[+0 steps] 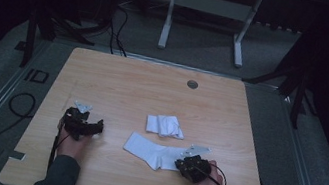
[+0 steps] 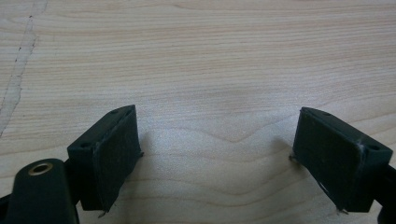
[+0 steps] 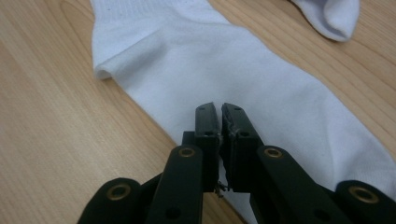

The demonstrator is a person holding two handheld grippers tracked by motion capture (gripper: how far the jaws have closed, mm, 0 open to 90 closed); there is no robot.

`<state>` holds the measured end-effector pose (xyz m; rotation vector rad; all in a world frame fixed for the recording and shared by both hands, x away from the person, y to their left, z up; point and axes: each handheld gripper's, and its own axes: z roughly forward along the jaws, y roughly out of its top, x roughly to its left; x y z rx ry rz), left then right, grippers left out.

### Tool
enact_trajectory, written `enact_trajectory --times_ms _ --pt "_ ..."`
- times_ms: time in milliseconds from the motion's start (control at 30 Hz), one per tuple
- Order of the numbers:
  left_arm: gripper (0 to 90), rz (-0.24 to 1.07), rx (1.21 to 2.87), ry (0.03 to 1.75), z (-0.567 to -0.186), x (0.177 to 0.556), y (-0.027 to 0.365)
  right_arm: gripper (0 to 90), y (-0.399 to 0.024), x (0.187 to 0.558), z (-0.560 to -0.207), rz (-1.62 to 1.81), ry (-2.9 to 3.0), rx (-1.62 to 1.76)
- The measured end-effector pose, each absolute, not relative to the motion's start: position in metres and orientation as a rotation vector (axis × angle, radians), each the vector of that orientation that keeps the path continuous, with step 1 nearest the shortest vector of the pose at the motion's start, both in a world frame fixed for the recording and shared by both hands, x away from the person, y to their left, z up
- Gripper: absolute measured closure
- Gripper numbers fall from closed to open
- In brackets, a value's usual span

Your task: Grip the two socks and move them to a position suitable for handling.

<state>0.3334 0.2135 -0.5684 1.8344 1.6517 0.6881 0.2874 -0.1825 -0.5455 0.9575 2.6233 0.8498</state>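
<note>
R gripper (image 3: 219,112) was pinched shut over flat sock (image 1: 155,151) near table (image 1: 120,75) front edge, cloth hold unclear; L gripper (image 2: 217,140) gaped empty; judged fold step, next needs confirmed grip.

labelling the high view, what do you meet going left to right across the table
left gripper → folded sock → flat sock → right gripper

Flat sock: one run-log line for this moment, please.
right gripper: shut over flat sock | left gripper: open on bare table | folded sock: apart
</note>
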Motion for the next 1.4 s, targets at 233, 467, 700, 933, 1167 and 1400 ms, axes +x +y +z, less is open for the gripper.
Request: enact_trajectory --times_ms 233,467,700,933,1167,1400 --pt "14.4 0.688 1.835 1.652 -0.568 0.333 0.213 82.8 -0.179 0.307 -0.526 0.908 2.562 0.959" --pt "14.5 0.688 1.832 1.652 -0.568 0.333 0.213 81.5 -0.169 0.330 -0.521 0.922 2.519 0.987" --pt "14.5 0.689 1.832 1.652 -0.568 0.333 0.213 78.6 -0.154 0.355 -0.519 0.903 2.493 0.988" --pt "14.5 0.688 1.833 1.652 -0.568 0.333 0.213 76.0 -0.149 0.381 -0.521 0.889 2.474 1.049" --pt "14.5 0.687 1.833 1.652 -0.568 0.333 0.213 71.3 -0.143 0.405 -0.522 0.874 2.476 1.082" --pt "14.5 0.688 1.834 1.652 -0.568 0.333 0.213 64.1 -0.137 0.422 -0.528 0.846 2.501 1.131"
